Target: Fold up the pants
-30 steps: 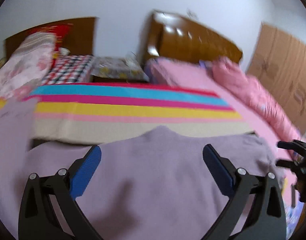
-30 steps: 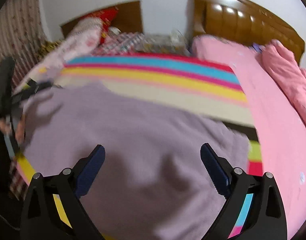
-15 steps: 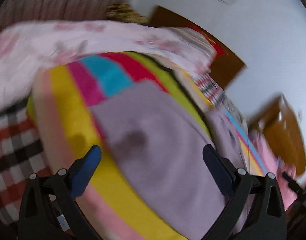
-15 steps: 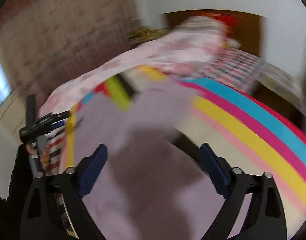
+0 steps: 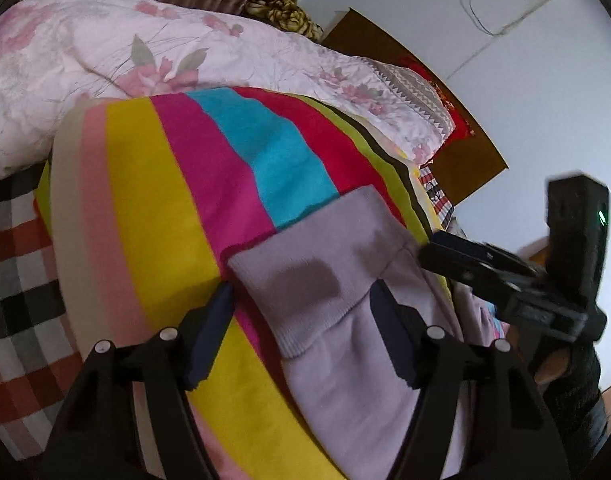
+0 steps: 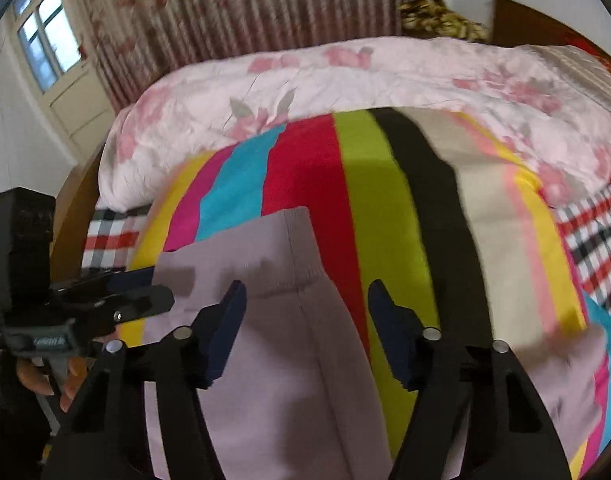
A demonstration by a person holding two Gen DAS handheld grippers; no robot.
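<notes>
Lilac pants (image 5: 345, 320) lie on the striped blanket (image 5: 153, 208), folding barely begun as we judge, our left gripper (image 5: 301, 320) and right gripper (image 6: 305, 312) just closing, half open astride the cuffs, nothing pinched yet.

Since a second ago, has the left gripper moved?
Yes. The left gripper has swung from facing the brown headboard to the pants' ribbed cuff near the floral quilt, its jaws closing around it.

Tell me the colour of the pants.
Pale lilac pants, plain with ribbed cuffs; the right wrist view shows them best.
</notes>
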